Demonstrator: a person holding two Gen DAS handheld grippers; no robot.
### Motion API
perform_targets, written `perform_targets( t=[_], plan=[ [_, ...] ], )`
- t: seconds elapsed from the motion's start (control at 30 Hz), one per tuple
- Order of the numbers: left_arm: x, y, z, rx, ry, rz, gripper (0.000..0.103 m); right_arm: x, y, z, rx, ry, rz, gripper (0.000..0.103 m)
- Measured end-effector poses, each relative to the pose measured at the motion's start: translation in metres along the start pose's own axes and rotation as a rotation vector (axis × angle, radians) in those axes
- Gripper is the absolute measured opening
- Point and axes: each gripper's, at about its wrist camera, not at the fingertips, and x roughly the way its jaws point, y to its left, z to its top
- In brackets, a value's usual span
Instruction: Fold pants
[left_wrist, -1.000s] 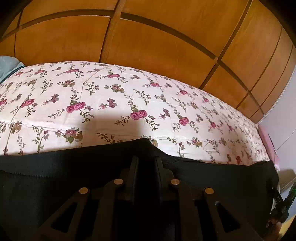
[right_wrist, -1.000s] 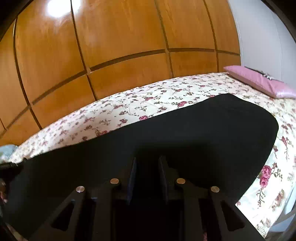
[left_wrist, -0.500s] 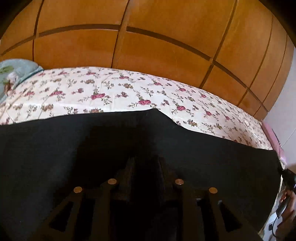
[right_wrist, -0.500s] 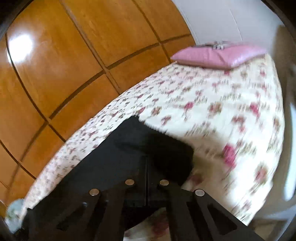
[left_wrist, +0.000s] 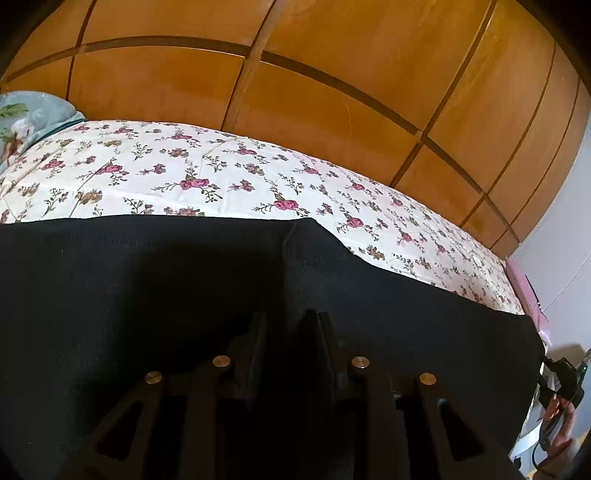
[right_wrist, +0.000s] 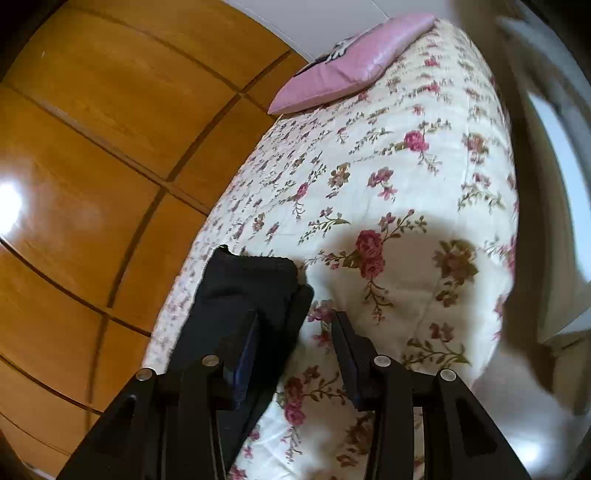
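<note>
- Left gripper (left_wrist: 286, 325), lower centre, jaws opening over black pants (left_wrist: 147, 295); grasp cannot be told
- Right gripper (right_wrist: 293, 325) jaws opening, released; pants edge between them on floral bedspread (right_wrist: 406, 184)

Left gripper (left_wrist: 286, 321) points down at a slant, level across, jaws opening with a narrow gap; black pants (left_wrist: 147, 288) lie under and between the fingers, grip can't be confirmed. Right gripper (right_wrist: 293, 325) points down at a slant, jaws opening, clearly apart; pants edge sits against its left finger (right_wrist: 247, 339), right finger clear of it. In the left view, a hand (left_wrist: 557, 410) at far right holds the right gripper's handle.
</note>
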Motion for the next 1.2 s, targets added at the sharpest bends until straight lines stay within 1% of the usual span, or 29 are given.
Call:
perform_targets(
  t=[0.07,0.1,0.13,0.17,0.27,0.3,0.47,0.57,0.67,0.73,0.87,0.97,1.03,1.1,1.2],
  plan=[
    [0.0,0.001,0.0,-0.003,0.0,-0.002,0.027,0.004,-0.001,0.001,0.01,0.018,0.076,0.042],
    [0.0,0.001,0.0,-0.003,0.0,-0.002,0.027,0.011,-0.004,0.002,0.027,0.045,0.121,0.042],
    [0.0,0.001,0.0,-0.002,0.0,-0.001,0.027,0.017,-0.006,0.006,0.047,0.06,0.144,0.04],
    [0.0,0.001,0.0,-0.001,0.0,0.0,0.027,0.022,-0.012,0.007,0.088,0.057,0.164,0.034],
    [0.0,0.001,0.0,-0.002,0.0,0.001,0.027,0.026,-0.025,0.008,0.19,0.023,0.216,0.031],
    [0.0,0.001,0.0,-0.004,0.0,-0.001,0.027,0.027,-0.025,0.009,0.202,0.019,0.22,0.03],
    [0.0,0.004,0.001,-0.015,0.001,-0.015,0.027,0.027,-0.019,0.012,0.177,0.037,0.218,0.022],
    [0.0,0.006,0.001,-0.026,-0.001,-0.027,0.028,0.022,-0.016,0.016,0.204,0.039,0.23,0.021],
    [0.0,0.008,0.001,-0.038,-0.002,-0.041,0.028,0.017,0.003,0.021,0.159,0.017,0.222,0.02],
    [-0.001,0.01,0.001,-0.051,-0.005,-0.055,0.029,0.009,0.02,0.023,0.121,0.002,0.232,0.02],
    [-0.003,0.015,-0.001,-0.079,-0.017,-0.087,0.029,-0.012,0.056,0.02,0.051,-0.023,0.25,0.02],
    [-0.005,0.018,-0.001,-0.094,-0.025,-0.11,0.029,-0.028,0.088,0.014,-0.026,-0.038,0.265,0.02],
    [-0.007,0.02,-0.001,-0.102,-0.031,-0.135,0.032,-0.038,0.106,0.008,-0.078,-0.048,0.269,0.02],
    [-0.01,0.022,-0.002,-0.106,-0.047,-0.165,0.036,-0.05,0.125,0.0,-0.135,-0.058,0.265,0.02],
    [-0.016,0.026,-0.003,-0.122,-0.075,-0.203,0.039,-0.064,0.153,-0.013,-0.212,-0.068,0.278,0.02]
  ],
)
